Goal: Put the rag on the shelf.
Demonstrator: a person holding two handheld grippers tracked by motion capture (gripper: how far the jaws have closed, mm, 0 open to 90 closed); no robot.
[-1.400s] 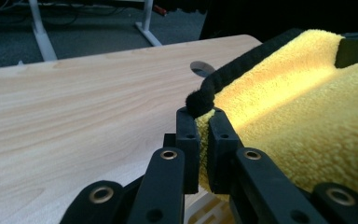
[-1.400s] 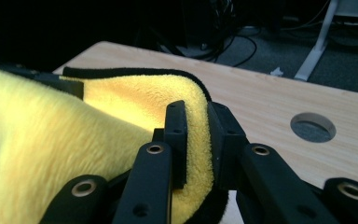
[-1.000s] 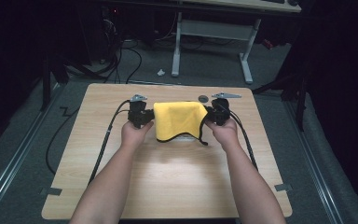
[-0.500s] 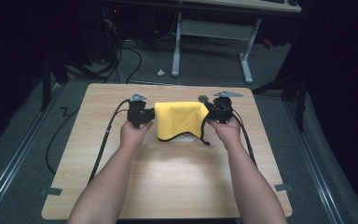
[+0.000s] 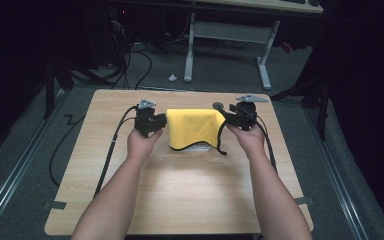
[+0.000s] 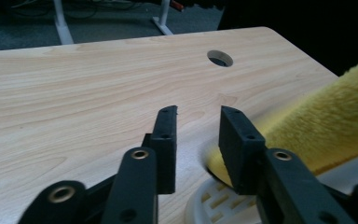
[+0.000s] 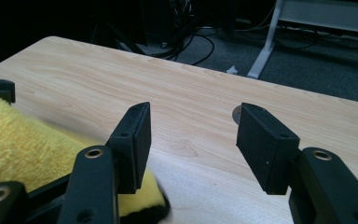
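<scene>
The yellow cloth point(image 5: 192, 128) lies draped over a white basket point(image 5: 196, 147) mid-desk point(image 5: 190, 200). Both tools, left point(image 6: 197, 123) and right point(image 7: 193, 128), have just been opening and now stand released beside it (nothing between the jaws). Pulling away carelessly could snag an edge and drag the cloth off.

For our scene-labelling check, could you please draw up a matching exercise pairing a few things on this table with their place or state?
Things:
1. fluffy yellow cloth with dark edging
2. white slotted plastic piece
3. round hole in the wooden tabletop
4. left gripper

Places or states:
A. bare, near the far edge
B. jaws open, nothing between them
C. draped between the two grippers
D. partly under the cloth

Pairs: 1-C, 2-D, 3-A, 4-B
</scene>
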